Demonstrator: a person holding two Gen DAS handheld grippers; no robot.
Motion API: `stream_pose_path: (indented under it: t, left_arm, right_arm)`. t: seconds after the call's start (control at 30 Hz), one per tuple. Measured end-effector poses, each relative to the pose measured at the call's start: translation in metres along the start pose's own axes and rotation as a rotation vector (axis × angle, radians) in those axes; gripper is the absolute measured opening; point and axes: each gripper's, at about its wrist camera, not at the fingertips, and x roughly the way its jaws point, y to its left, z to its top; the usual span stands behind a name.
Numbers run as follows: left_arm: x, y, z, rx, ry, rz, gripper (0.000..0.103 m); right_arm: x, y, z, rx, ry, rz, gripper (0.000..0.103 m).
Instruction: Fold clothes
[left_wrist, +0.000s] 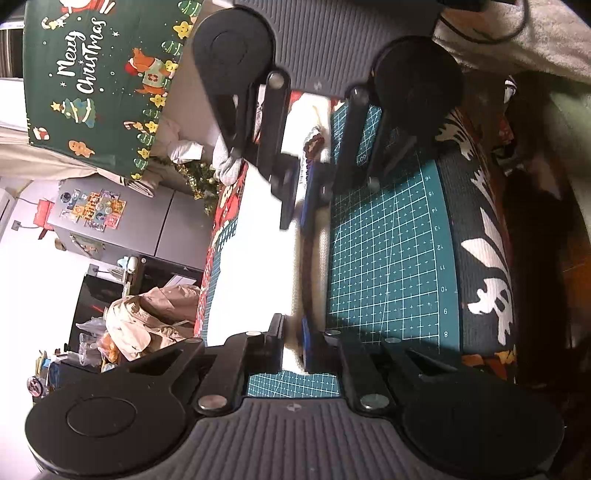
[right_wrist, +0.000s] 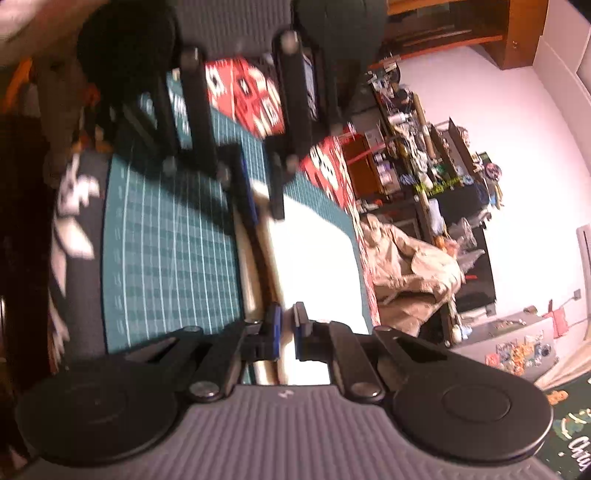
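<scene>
Both claws clamped on white cloth over cutting mat

Green gridded cutting mat, Christmas banner, grey fridge, beige coat.

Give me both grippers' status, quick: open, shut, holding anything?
Left gripper: shut on the edge of the white garment.
Right gripper: shut on the same white garment's edge, over the green cutting mat.
</scene>
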Motion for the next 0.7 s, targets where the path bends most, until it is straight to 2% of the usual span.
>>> stream_pose_path:
  t: [0.1, 0.4, 0.7]
  left_arm:
    - [0.001, 0.001, 0.001, -0.010, 0.000, -0.001, 0.010]
    - [0.000, 0.002, 0.001, -0.014, 0.010, 0.002, 0.010]
    - [-0.009, 0.006, -0.003, -0.062, 0.030, -0.010, 0.012]
  right_arm:
    - [0.001, -0.002, -0.014, 0.004, 0.026, -0.017, 0.007]
    - [0.004, -0.007, -0.029, 0.020, 0.023, -0.041, 0.007]
    - [-0.027, -0.006, -0.043, 0.073, 0.032, 0.037, 0.004]
